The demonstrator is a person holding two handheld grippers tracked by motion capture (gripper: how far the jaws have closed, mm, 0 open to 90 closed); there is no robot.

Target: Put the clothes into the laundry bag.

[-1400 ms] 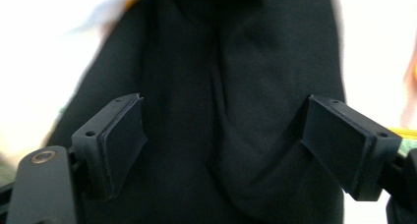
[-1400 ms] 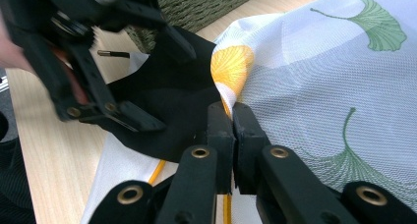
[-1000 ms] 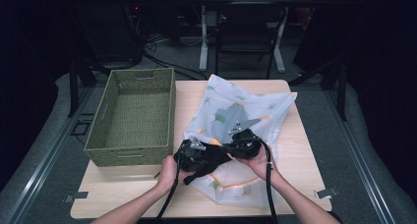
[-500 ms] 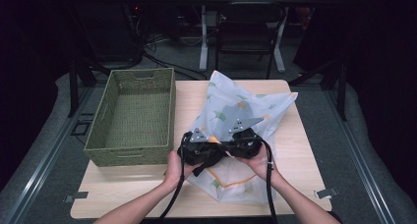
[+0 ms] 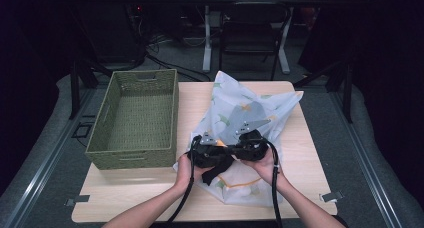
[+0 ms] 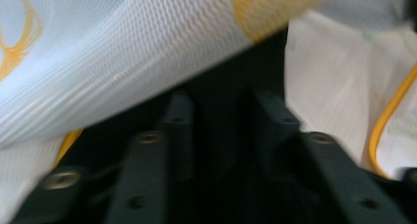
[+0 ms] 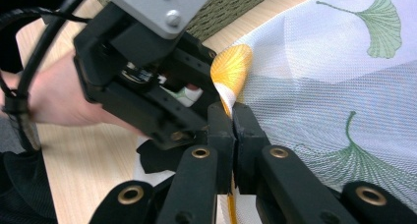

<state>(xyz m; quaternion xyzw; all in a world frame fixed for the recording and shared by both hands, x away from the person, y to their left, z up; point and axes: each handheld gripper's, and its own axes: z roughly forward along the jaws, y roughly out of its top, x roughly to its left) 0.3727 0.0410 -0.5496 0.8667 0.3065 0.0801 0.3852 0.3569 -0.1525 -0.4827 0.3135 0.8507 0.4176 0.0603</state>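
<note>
White mesh cloth (image 5: 250, 118) with green and orange leaf prints lies spread on the wooden table (image 5: 150, 198), just right of the green woven basket (image 5: 135, 120). Both grippers meet at its near-left edge. Right gripper (image 7: 231, 111) has its jaws pressed together, pinching an orange-printed fold. Left gripper (image 5: 207, 150) sits right against it; jaws look slightly apart with cloth draped over them, can't tell if it's gripping.

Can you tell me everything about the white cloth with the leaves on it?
The thin white mesh cloth has green fan-shaped leaves, orange patches and a yellow edge. It lies rumpled on the pale wooden table, right of the green woven basket. The right gripper pinches an orange fold. The left gripper is against the cloth, its jaws apart.
</note>
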